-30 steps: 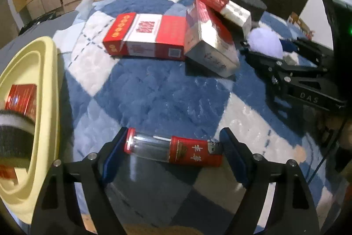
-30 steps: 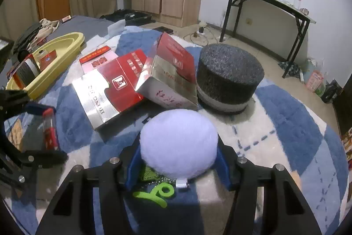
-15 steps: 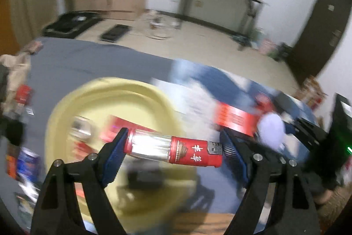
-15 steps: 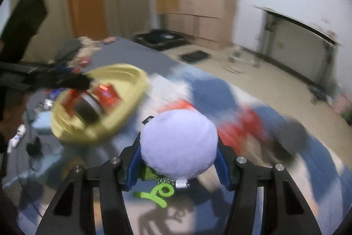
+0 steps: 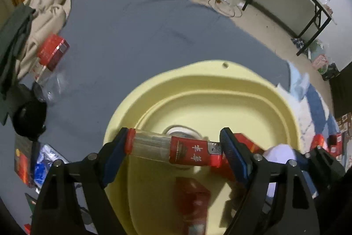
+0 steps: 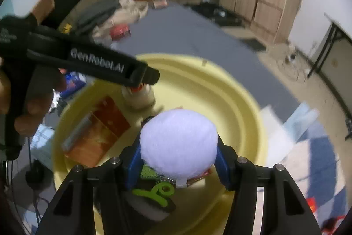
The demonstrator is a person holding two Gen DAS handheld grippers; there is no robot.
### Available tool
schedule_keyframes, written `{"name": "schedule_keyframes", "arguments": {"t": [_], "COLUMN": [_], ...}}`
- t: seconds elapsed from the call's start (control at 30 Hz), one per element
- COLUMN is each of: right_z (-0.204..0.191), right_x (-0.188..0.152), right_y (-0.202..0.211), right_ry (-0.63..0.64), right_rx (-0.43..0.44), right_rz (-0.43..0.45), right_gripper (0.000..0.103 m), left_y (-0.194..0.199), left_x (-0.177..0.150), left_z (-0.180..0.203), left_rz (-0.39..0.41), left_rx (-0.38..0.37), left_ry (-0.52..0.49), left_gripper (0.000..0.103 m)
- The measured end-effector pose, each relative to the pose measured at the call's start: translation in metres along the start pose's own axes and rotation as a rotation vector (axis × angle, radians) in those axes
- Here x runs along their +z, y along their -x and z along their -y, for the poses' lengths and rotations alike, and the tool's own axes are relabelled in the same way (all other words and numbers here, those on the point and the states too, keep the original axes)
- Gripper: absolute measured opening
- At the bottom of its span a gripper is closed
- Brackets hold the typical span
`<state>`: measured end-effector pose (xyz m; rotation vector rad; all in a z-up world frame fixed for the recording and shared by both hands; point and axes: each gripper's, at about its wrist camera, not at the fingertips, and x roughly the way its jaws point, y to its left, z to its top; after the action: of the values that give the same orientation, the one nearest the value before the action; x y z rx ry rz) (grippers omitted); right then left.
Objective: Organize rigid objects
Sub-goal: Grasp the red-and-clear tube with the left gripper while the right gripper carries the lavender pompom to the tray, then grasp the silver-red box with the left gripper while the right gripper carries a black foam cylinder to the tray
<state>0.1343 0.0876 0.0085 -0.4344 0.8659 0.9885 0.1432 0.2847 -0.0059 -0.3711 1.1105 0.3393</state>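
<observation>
Yellow basin (image 5: 198,89) holds red boxes (image 6: 96,131). Left gripper (image 5: 173,148) clamps a lighter (image 5: 173,148) endwise; right gripper (image 6: 178,147) squeezes a white pompom (image 6: 178,142).

A grey bed (image 5: 136,21) carries a yellow basin (image 5: 220,76), with a blue-and-white checked blanket (image 5: 316,102) at its right edge and crumpled clothes (image 5: 44,12) at its far left corner.
</observation>
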Motion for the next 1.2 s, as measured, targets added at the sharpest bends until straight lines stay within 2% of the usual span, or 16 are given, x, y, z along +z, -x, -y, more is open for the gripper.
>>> {"name": "schedule_keyframes", "arguments": {"t": [0.17,0.23,0.3,0.33,0.37,0.43,0.53,0.6,0.67,0.77,0.83,0.87,0.97,1.07,1.2], "right_z": [-0.003,-0.003,-0.001,0.002,0.006,0.012,0.033,0.054,0.079,0.120,0.152,0.165,0.197,0.211,0.222], "right_x": [0.003,0.002,-0.006,-0.011,-0.019,-0.038,-0.077,-0.112,-0.148,-0.196,-0.221,-0.230,-0.241,-0.239,-0.230], "right_y": [-0.005,-0.001,0.018,0.032,0.044,0.075,0.130,0.167,0.200,0.232,0.244,0.247,0.244,0.234,0.213], "right_ry": [-0.008,-0.025,-0.047,-0.074,-0.100,-0.162,-0.288,-0.355,-0.390,-0.439,-0.492,-0.512,-0.531,-0.515,-0.475], "right_rx": [0.005,0.019,0.023,0.019,0.019,0.025,-0.003,-0.076,-0.193,-0.376,-0.429,-0.454,-0.449,-0.442,-0.419], "right_rz": [0.031,0.056,0.119,0.162,0.193,0.258,0.354,0.395,0.414,0.380,0.353,0.346,0.306,0.293,0.241], "right_gripper": [0.061,0.072,0.094,0.098,0.103,0.103,0.103,0.103,0.103,0.103,0.103,0.103,0.103,0.103,0.103], "left_y": [-0.002,0.002,0.013,0.026,0.037,0.061,0.087,0.098,0.104,0.101,0.090,0.083,0.063,0.051,0.037], "left_x": [-0.001,-0.003,-0.003,-0.004,-0.006,-0.011,-0.026,-0.038,-0.054,-0.085,-0.111,-0.118,-0.142,-0.161,-0.170], "left_z": [-0.007,-0.006,-0.006,-0.001,0.002,0.015,0.054,0.095,0.140,0.201,0.242,0.255,0.294,0.323,0.341], "left_rz": [0.014,0.021,0.041,0.067,0.094,0.160,0.186,0.202,0.195,0.163,0.136,0.122,0.120,0.197,0.221], "left_rx": [-0.037,-0.053,-0.058,-0.067,-0.064,-0.092,-0.168,-0.184,-0.220,-0.300,-0.327,-0.325,-0.304,-0.188,-0.124], "left_ry": [0.033,0.021,0.009,0.002,-0.005,-0.034,-0.136,-0.246,-0.349,-0.459,-0.521,-0.541,-0.607,-0.715,-0.778], "left_gripper": [0.083,0.083,0.088,0.098,0.103,0.103,0.103,0.103,0.103,0.103,0.103,0.103,0.103,0.103,0.103]}}
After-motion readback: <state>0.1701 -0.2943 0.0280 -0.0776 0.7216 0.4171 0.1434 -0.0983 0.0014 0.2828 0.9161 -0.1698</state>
